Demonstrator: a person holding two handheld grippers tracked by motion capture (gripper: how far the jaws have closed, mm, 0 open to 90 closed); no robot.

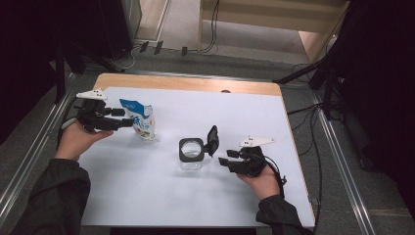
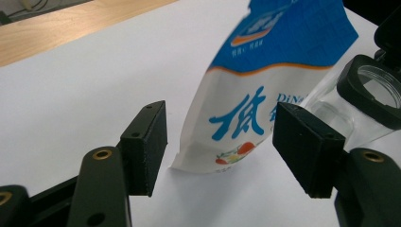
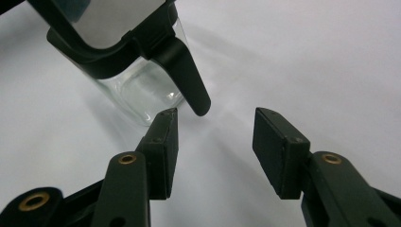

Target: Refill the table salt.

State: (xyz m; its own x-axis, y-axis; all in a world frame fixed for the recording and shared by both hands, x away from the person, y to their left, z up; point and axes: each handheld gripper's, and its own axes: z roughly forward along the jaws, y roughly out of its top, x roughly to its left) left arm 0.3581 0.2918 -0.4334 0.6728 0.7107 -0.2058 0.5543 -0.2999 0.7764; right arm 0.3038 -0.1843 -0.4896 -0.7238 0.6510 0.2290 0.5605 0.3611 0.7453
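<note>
White table [image 1: 147, 196], one pouch [image 1: 142, 120], one jar [image 1: 191, 154], two claws

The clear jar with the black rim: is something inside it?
The jar appears empty: in the high view its lid is flipped open and the white table cover shows through the mouth. The right claw's view shows clear glass low down; the rim covers the upper part.

1. A lab or recording studio, not a home.
2. The landmark is the white-covered wooden table [image 1: 195, 196].
3. Black curtains [image 1: 29, 34] hang left and right of it.
4. Stand legs [image 1: 313, 73] and cables [image 1: 313, 142] crowd the grey carpet [image 1: 303, 103] beside it.
</note>
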